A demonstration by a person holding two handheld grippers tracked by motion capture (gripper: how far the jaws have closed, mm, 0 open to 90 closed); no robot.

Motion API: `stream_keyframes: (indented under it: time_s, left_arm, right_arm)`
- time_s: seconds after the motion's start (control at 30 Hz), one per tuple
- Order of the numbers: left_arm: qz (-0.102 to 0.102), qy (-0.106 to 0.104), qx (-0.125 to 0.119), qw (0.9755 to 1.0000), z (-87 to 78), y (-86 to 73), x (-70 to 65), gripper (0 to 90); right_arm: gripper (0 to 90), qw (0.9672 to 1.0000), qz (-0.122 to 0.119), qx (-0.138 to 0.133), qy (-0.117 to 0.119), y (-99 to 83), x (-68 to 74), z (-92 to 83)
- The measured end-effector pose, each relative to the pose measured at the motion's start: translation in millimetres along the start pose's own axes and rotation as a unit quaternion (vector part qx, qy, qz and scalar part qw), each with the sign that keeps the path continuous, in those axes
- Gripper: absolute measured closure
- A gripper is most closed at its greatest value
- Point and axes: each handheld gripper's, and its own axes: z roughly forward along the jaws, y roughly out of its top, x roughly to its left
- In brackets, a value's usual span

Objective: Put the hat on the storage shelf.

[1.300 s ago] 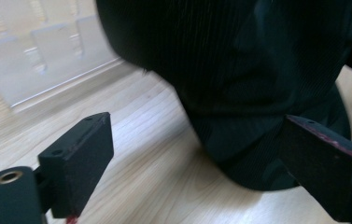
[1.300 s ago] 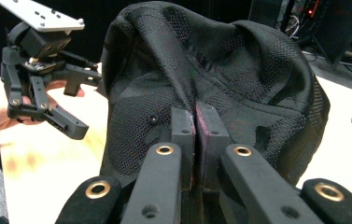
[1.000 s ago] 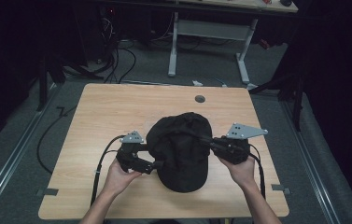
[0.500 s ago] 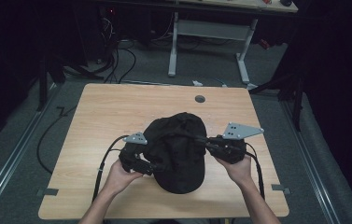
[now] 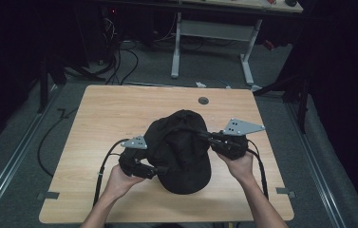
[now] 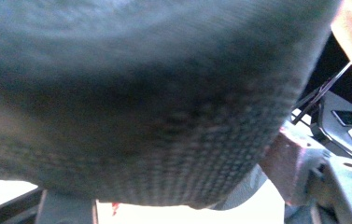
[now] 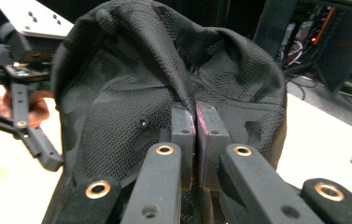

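Note:
A black mesh cap point(image 5: 181, 147) lies on the wooden table point(image 5: 119, 109) between both hands. My right gripper point(image 5: 205, 135) reaches in from the right, and in the right gripper view its jaws point(image 7: 195, 116) are shut on a pinched fold of the cap point(image 7: 131, 107). At the cap's left edge sits my left gripper point(image 5: 160, 170). Its jaws have just been closing and still stand apart, with the cap's fabric point(image 6: 141, 93) between them and very close to the camera. One of its fingers point(image 7: 38, 144) sticks out beside the cap.
A round cable hole point(image 5: 203, 100) sits near the table's far edge. Behind the table stand a white desk frame point(image 5: 214, 38) and loose cables point(image 5: 124, 57) on the floor. Each gripper trails a black cable toward the front edge.
The left gripper has edged in closer against the cap's left side. The cap has shifted slightly to the left. The right gripper keeps its hold and has barely moved.

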Motion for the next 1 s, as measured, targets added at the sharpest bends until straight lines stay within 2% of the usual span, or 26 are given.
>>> stream_keyframes:
  time_s: [0.23, 0.43, 0.57, 0.77, 0.83, 0.93, 1.0]
  left_arm:
    - [0.002, 0.000, 0.003, 1.0000, -1.7, -0.5, -0.4, 40.1]
    - [0.007, -0.006, 0.017, 0.9998, -2.5, -1.6, -2.5, 50.6]
    - [0.022, -0.007, 0.033, 0.9992, -1.5, -5.7, -5.5, 59.7]
    - [0.035, -0.010, 0.056, 0.9978, -0.8, -8.6, -11.9, 64.6]
    - [0.046, -0.009, 0.055, 0.9974, -0.9, -10.2, -15.2, 65.9]
    - [0.045, -0.011, 0.053, 0.9975, -2.0, -11.0, -18.3, 68.1]
    - [0.053, -0.010, 0.050, 0.9973, -3.3, -12.0, -20.5, 68.5]
  right_arm:
    - [87.3, 0.9998, -0.013, -0.001, -0.012, 5.5, -0.7, 9.4]
    - [87.0, 0.9999, 0.000, 0.001, -0.016, 4.0, -8.2, 18.0]
    - [86.4, 0.9998, -0.004, 0.004, -0.018, 4.5, -9.8, 22.3]
    - [85.5, 0.9998, -0.006, 0.013, -0.012, 2.4, -11.2, 22.0]
    - [85.1, 0.9998, -0.005, 0.015, -0.011, 2.2, -11.5, 21.3]
    - [84.1, 0.9999, -0.002, 0.011, -0.006, 2.5, -12.2, 19.7]
    - [83.3, 0.9999, 0.001, 0.012, -0.003, 2.2, -13.1, 19.1]
